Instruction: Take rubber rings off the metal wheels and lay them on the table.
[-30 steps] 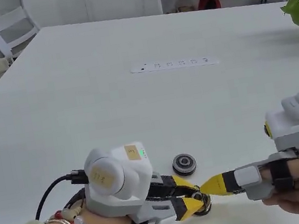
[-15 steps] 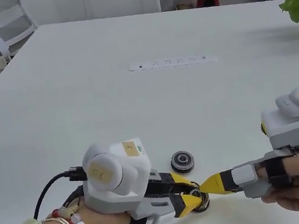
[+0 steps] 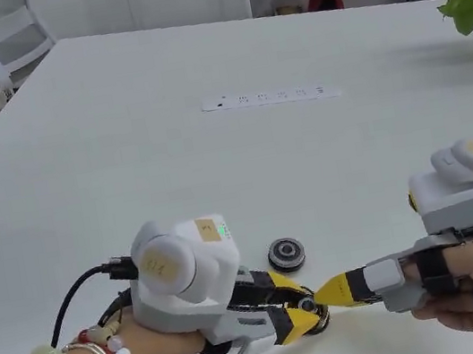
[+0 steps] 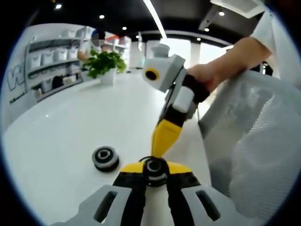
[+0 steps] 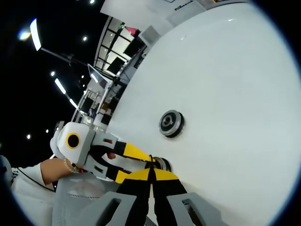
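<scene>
Head view: your left tongs (image 3: pixel 300 308) are clenched on a rubber-ringed metal wheel (image 4: pixel 154 168) at the near edge of the white desk (image 3: pixel 217 171). Your right tongs (image 3: pixel 327 293) are pinched closed, their tip touching that wheel's rim. A second wheel (image 3: pixel 286 254) lies flat on the desk just beyond.

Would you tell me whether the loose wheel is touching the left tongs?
Apart: the left gripper view shows bare table between the loose wheel and the left tongs.
</scene>
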A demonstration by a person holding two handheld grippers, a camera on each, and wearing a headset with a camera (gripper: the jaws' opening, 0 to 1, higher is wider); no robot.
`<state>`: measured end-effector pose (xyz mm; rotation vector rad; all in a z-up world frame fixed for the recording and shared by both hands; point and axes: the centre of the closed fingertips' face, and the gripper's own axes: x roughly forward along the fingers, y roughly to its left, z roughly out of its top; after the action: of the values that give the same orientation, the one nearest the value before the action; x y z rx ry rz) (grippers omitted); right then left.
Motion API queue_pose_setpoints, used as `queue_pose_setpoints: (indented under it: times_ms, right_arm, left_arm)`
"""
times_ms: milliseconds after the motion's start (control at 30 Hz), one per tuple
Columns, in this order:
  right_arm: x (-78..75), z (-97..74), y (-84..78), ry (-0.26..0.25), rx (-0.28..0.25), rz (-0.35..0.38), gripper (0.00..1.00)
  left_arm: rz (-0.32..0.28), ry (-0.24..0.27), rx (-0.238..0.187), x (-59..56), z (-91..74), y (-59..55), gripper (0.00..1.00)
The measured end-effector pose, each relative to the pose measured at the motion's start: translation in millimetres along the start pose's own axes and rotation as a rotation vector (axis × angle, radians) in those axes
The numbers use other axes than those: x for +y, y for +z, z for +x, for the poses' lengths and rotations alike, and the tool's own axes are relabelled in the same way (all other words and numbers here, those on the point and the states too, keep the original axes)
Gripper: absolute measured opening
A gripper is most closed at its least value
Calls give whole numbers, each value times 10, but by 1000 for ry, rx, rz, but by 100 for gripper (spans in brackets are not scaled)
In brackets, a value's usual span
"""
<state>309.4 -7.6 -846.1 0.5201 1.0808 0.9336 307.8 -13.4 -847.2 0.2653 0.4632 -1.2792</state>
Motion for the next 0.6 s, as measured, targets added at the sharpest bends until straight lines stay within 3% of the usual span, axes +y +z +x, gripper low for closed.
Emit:
queue_pose_setpoints:
  times_ms: [300, 467, 600]
  right_arm:
    - [21, -6, 14, 3, -8, 4, 0]
    - [37, -24, 48, 10, -20, 7, 0]
    - [53, -36, 69, 15, -31, 10, 0]
  left_arm:
    - [14, -8, 38, -22, -25, -13, 19]
    - [6, -22, 16, -48, -61, 53, 18]
    - [14, -28, -2, -70, -78, 115, 23]
